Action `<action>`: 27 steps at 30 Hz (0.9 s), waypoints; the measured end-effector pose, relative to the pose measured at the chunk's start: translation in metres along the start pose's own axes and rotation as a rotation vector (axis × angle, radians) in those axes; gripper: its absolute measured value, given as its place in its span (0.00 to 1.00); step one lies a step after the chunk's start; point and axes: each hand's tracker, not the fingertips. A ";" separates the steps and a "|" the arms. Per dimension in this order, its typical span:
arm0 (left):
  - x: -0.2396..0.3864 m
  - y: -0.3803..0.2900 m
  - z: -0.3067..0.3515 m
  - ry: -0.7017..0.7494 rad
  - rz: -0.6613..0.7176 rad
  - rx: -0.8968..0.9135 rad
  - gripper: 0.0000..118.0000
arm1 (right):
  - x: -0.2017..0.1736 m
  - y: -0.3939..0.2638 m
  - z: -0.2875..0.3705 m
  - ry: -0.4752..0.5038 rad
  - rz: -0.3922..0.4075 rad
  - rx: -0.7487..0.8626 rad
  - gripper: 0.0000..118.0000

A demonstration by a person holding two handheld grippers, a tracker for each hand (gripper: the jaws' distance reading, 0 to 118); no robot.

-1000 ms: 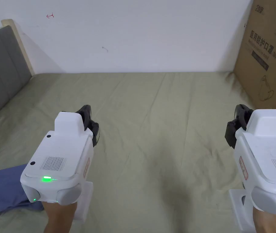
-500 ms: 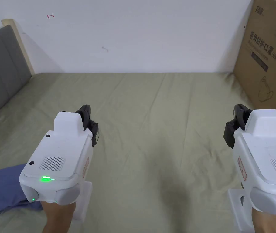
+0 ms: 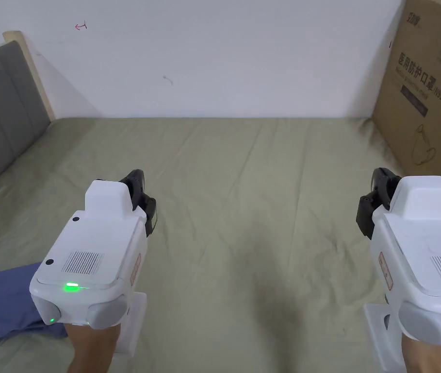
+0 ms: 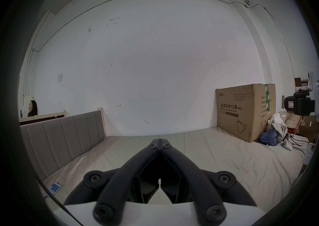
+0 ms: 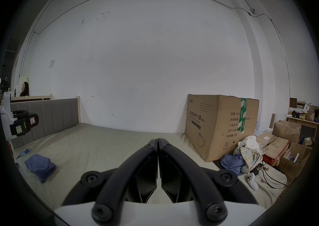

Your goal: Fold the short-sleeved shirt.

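Both my grippers hover over bed sheet [image 3: 243, 204], left gripper [image 4: 159, 143] and right gripper [image 5: 158, 142] closed, empty; blue shirt [image 5: 40, 164] lies folded beside left.

Matt creased cloth sheet [image 3: 243, 204], cardboard box [image 3: 432, 97].

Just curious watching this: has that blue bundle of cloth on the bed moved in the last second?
No. The blue cloth lies at the same spot on the bed sheet, beside the left gripper.

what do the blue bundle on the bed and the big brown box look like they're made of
Blue bundle: soft woven cloth, probably cotton, matte, lying in limp stacked folds. Brown box: corrugated cardboard by the look, dull brown, with creased edges and a green tape strip.
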 end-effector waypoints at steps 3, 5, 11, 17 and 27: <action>0.000 -0.001 0.000 0.001 -0.002 -0.002 0.00 | 0.000 0.000 0.000 0.001 0.004 -0.003 0.00; 0.000 -0.001 0.000 -0.001 0.002 -0.004 0.00 | 0.000 -0.001 0.000 0.001 0.001 -0.004 0.00; -0.002 -0.003 -0.001 0.002 0.015 -0.012 0.00 | 0.000 -0.001 0.000 0.001 0.003 -0.008 0.00; -0.003 -0.005 -0.002 0.012 0.019 -0.020 0.02 | 0.000 -0.002 -0.001 0.003 0.004 -0.014 0.00; -0.004 -0.012 -0.006 0.040 0.025 -0.035 0.99 | 0.002 -0.011 -0.003 0.006 -0.022 -0.051 0.99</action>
